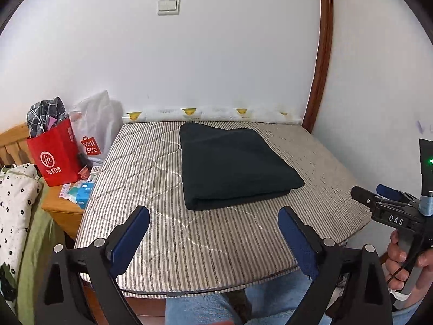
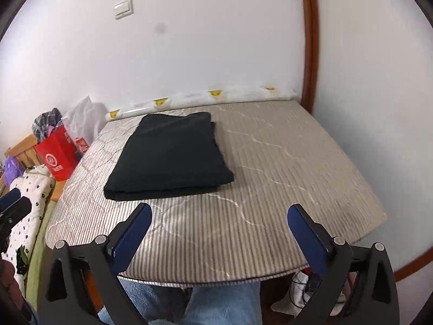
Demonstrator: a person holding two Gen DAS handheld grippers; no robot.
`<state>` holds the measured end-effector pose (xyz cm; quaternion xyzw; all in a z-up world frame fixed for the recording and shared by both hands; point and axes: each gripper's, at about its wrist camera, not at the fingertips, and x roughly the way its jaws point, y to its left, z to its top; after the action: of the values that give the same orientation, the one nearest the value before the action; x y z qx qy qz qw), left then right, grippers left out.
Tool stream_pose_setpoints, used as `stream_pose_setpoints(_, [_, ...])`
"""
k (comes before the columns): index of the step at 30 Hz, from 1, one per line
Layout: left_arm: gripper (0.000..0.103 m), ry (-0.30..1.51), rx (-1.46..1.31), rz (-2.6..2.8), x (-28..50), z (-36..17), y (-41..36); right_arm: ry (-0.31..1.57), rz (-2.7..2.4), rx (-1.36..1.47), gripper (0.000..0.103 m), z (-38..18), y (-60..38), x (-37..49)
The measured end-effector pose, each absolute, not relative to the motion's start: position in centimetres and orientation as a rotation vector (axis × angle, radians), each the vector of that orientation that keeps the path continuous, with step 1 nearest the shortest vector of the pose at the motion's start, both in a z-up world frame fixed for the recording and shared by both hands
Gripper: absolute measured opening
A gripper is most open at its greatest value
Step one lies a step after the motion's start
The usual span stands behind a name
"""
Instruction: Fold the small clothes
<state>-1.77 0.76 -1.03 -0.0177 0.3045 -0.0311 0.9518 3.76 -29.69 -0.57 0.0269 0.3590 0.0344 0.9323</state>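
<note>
I'm looking at a white wall (image 1: 216, 62) with a light switch (image 1: 168, 6) on it and a brown wooden trim (image 1: 322, 54) running up the right side. A striped mattress (image 1: 167, 233) is sitting against the wall. A wooden nightstand (image 1: 61, 208) is standing left, holding a red bag (image 1: 55, 157) and a white bag (image 1: 96, 124).

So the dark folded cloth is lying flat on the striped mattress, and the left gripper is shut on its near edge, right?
Not quite. The left gripper is open and holds nothing, short of the dark folded cloth, as the left wrist view shows. The cloth does lie flat on the striped mattress.
</note>
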Motion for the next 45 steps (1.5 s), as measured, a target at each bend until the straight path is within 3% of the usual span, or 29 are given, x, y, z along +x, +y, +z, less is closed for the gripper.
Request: stream_pose_setpoints(45, [0.096, 0.626, -0.041, -0.034, -2.2, -1.3, 0.5, 0.741, 0.051, 0.024, 0.1, 0.1, -29.5, 1.8])
